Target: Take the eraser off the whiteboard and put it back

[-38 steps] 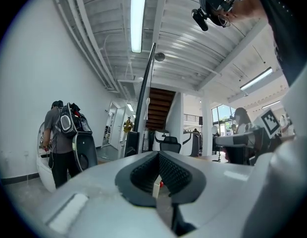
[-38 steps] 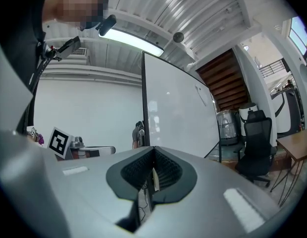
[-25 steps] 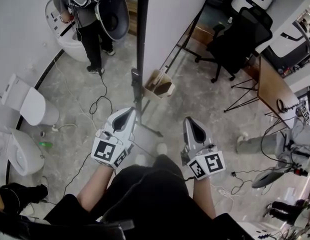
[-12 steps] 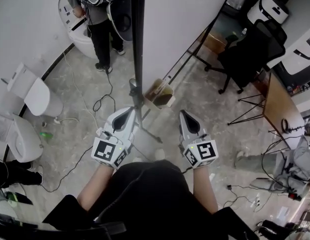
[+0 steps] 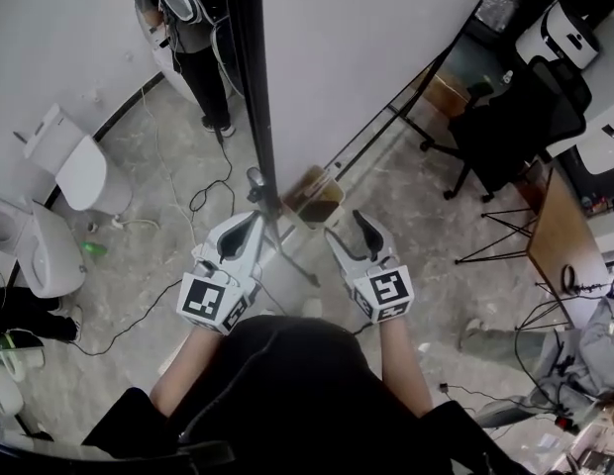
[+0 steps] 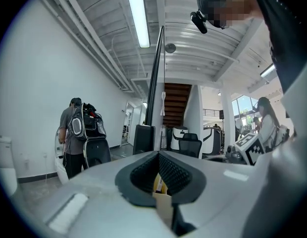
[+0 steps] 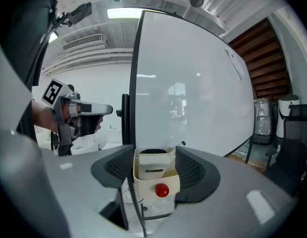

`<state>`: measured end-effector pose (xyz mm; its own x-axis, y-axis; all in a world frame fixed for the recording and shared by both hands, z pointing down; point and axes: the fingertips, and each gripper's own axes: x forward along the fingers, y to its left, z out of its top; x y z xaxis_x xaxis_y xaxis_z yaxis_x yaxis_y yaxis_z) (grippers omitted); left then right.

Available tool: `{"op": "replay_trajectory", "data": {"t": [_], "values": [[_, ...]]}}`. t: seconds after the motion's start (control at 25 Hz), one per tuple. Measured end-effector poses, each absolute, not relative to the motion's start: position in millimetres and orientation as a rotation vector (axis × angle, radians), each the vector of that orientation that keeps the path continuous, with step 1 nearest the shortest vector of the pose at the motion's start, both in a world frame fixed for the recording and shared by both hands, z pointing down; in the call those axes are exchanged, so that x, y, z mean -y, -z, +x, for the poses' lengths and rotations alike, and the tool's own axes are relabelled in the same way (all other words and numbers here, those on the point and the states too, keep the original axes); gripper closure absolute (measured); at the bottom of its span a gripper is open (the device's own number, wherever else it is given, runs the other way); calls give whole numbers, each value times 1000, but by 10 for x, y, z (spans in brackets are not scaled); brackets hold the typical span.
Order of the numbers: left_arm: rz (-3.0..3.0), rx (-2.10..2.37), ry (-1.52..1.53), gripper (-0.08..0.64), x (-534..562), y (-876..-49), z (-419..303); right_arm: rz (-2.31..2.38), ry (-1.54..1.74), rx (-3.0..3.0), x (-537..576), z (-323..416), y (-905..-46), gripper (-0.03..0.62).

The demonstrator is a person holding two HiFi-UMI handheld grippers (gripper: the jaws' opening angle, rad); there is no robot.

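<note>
The whiteboard (image 5: 366,57) stands on a black frame straight ahead of me. At its foot hangs a cream box (image 5: 312,198). In the right gripper view that box (image 7: 156,182) carries a red round magnet (image 7: 162,190) and holds the white eraser (image 7: 153,163), black felt side up. My right gripper (image 5: 347,228) points at the box with its jaws opening; the box shows in the gap beyond the pads, untouched. My left gripper (image 5: 250,222) is shut and empty beside the frame's post (image 5: 253,117), and appears at the left of the right gripper view (image 7: 94,110).
A person with a backpack (image 5: 183,18) stands at the back left. White toilets (image 5: 79,171) line the left wall, and cables (image 5: 203,196) trail over the floor. A black office chair (image 5: 515,117) and a wooden desk (image 5: 555,245) are at the right.
The right gripper's jaws have gone from shut to apart. Both grippers have drawn closer to the whiteboard's foot and the box, the right one moving left.
</note>
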<state>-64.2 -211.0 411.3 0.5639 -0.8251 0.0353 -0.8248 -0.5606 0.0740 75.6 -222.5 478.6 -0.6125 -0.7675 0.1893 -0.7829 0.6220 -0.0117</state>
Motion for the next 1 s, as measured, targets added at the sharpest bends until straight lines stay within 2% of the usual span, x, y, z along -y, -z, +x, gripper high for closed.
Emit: {"op": "replay_trajectory", "data": {"t": [0.2,0.44,0.8,0.92,1.0], "values": [[2678,1473,-8,557,2186,-4125,-666,1154,-165,2689,2332,594,-4963,244],[2658,1511,-11,557,2238,-4126,-689,1086,-172,2677,2430,524,-5072,233],[2657,1523,-9,557,2284,-4116,-640,1007,-174,2670,2488,457,-5198,237],[2667,1514,-13,557,2288,-4108,-623,1015,-172,2663,2512,475,-5196,311],[2665,1513,-11,557,2284,-4103,-625,1015,-180,2665,2512,476,-5179,313]]}}
